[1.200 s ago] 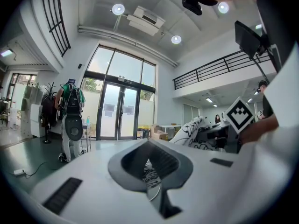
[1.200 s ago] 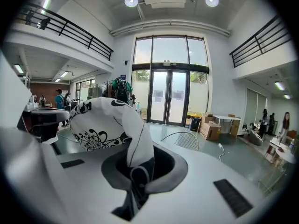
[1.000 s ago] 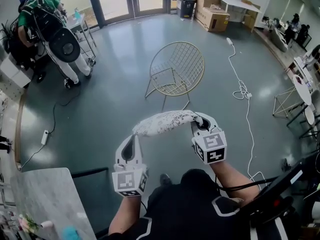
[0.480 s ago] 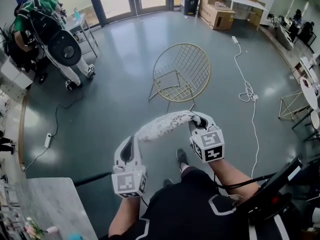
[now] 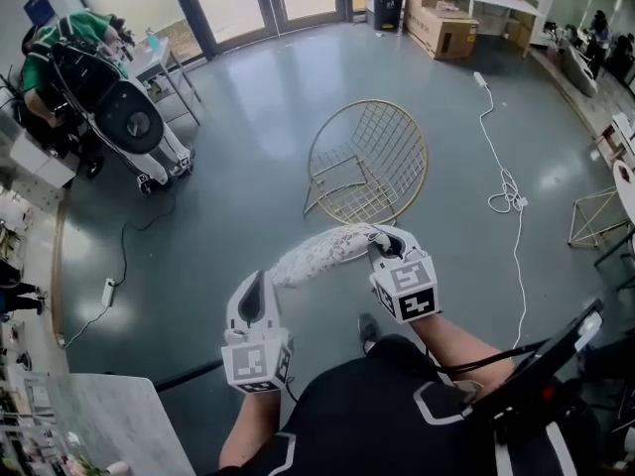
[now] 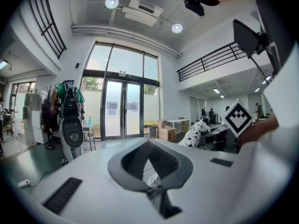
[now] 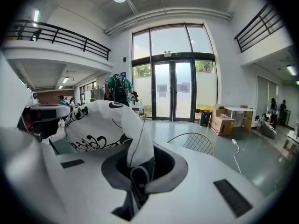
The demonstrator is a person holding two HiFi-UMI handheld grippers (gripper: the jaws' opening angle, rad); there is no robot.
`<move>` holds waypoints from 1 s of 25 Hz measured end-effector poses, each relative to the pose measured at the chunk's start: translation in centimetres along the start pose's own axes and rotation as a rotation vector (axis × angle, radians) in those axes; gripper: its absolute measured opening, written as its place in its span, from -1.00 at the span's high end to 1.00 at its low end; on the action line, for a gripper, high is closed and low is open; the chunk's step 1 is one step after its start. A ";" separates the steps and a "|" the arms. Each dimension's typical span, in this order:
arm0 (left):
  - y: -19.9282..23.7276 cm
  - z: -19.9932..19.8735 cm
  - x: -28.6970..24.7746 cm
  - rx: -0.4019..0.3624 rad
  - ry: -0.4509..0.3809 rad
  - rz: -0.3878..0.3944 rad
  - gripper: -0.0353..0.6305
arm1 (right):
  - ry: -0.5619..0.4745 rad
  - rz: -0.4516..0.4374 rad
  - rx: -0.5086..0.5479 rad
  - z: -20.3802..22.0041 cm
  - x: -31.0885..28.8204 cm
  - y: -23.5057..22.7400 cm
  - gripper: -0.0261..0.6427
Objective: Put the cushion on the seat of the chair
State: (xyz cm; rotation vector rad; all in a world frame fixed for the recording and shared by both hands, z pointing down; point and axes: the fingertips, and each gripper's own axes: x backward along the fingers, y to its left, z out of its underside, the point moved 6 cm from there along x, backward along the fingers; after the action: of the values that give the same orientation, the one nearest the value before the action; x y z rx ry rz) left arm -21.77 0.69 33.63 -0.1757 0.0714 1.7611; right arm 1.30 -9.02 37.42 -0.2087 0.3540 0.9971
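Left gripper [image 5: 266, 278] closed on the cushion [image 5: 322, 251], a corner of fabric pinched between its jaws. Cushion hangs in the air between the two grippers, lower at its left end. Right gripper [image 5: 383, 244] clamped shut on the cushion's right end, cloth bunched in the jaws. Chair [image 5: 367, 162], a gold wire shell with an empty seat, stands just beyond the cushion, which isn't over it yet.

Step in hand looks like carrying the cushion to the chair. To do it well:
- keep both grips tight and the hands level so the cushion doesn't droop
- come in over the low front edge, not the tall back
- centre it over the seat, lower till it lies flat on the wire, then let go both ends

Around:
- far left: person in green top [image 5: 55, 58], wheeled stand [image 5: 134, 122]
- left floor: power strip [image 5: 109, 291] with cable
- near left: marble tabletop [image 5: 109, 424]
- far right: cardboard boxes [image 5: 442, 28]
- right of chair: white cable [image 5: 506, 177]

Nothing lies between cushion and chair. The white cable is a likely trip risk only if stepping round the right side
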 end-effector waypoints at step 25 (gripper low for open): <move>0.5 1.5 -14.7 -0.011 0.087 0.024 0.87 | 0.158 -0.077 -0.075 2.0 -13.8 -7.1 0.87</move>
State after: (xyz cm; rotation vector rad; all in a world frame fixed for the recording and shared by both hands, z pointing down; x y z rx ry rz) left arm -19.59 -13.40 37.40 -0.2604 0.1268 1.7779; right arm 0.90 -22.91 44.66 -0.3674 0.4495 0.9210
